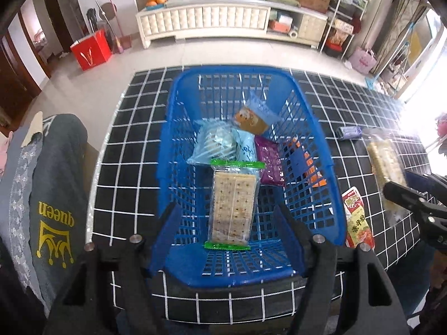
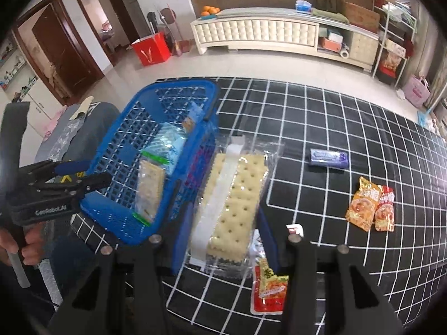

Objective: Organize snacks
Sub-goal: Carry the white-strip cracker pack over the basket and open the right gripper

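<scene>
Here the right gripper (image 2: 223,240) is clamping a clear cracker pack (image 2: 232,203) just beside the basket (image 2: 111,209); the left gripper (image 1: 226,231) is gaping apart above a green-edged pack (image 1: 233,205) lying inside.

Left gripper (image 1: 227,220): black frame, blue finger pads (image 1: 167,231), round silver screw heads at the finger bases. In the right wrist view its black body carries white lettering "GenRobot.AI" and a yellow mark on top; a hand (image 2: 15,247) wraps a grey handle below it.

Right gripper (image 2: 223,240): same black frame, blue pads (image 2: 183,237), silver screws.
</scene>
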Action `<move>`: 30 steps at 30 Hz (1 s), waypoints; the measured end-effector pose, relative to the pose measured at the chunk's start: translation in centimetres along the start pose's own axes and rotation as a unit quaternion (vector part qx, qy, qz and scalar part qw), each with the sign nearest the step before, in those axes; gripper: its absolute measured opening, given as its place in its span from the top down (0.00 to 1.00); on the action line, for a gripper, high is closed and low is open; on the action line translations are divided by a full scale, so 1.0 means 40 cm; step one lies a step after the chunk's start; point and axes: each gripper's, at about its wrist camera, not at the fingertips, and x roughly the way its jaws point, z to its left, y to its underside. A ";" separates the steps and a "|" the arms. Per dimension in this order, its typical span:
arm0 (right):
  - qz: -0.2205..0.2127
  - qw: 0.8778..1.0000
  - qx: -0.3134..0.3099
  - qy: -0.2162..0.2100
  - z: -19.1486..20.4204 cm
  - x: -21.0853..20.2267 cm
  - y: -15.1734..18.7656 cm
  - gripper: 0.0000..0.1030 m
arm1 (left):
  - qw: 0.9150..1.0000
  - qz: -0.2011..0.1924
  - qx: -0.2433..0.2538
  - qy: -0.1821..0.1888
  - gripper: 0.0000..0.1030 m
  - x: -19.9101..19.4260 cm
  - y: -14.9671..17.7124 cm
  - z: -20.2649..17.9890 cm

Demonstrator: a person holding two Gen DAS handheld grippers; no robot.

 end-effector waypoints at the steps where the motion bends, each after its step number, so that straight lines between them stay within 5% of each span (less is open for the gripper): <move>1: -0.002 1.000 -0.004 -0.002 0.011 -0.004 -0.003 0.50 | 1.000 -0.005 -0.002 0.000 0.35 -0.009 0.002 0.006; 17: -0.003 0.997 -0.075 -0.021 0.192 0.007 -0.071 0.50 | 0.998 -0.056 -0.015 -0.017 0.35 -0.120 0.053 0.119; 30: 0.059 0.994 -0.089 -0.035 0.299 0.171 -0.148 0.50 | 0.997 -0.067 -0.042 -0.017 0.35 -0.063 0.026 0.229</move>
